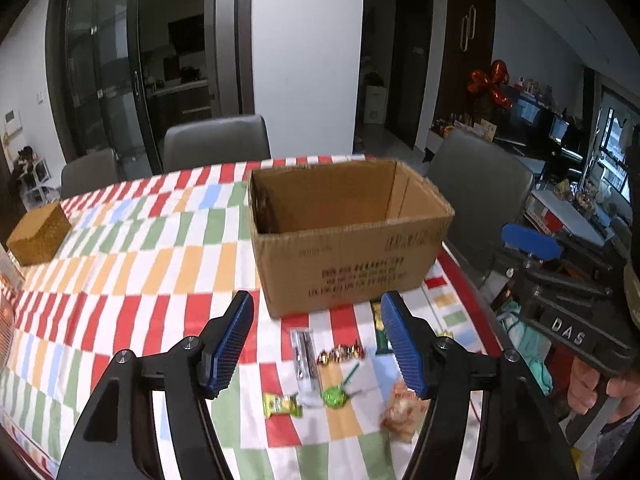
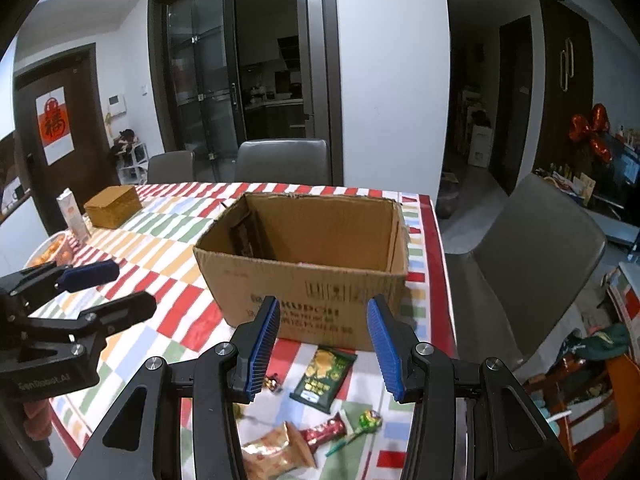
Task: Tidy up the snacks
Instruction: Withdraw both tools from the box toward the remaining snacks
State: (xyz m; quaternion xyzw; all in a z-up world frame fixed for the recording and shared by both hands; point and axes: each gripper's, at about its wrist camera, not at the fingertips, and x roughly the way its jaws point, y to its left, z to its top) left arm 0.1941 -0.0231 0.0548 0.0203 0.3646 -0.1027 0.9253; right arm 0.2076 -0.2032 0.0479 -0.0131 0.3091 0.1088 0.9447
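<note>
Below the right gripper [image 2: 322, 344], snacks [image 2: 323, 374] lie.

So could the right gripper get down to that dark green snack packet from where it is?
Probably yes. The right gripper hangs open above the green packet, which lies flat on the tablecloth in front of the cardboard box. Nothing sits on it, and the left gripper is off to the side.

"DAS" stands on the right hand-held gripper [image 1: 568, 336]; "福" on the door poster [image 2: 52, 126].
</note>
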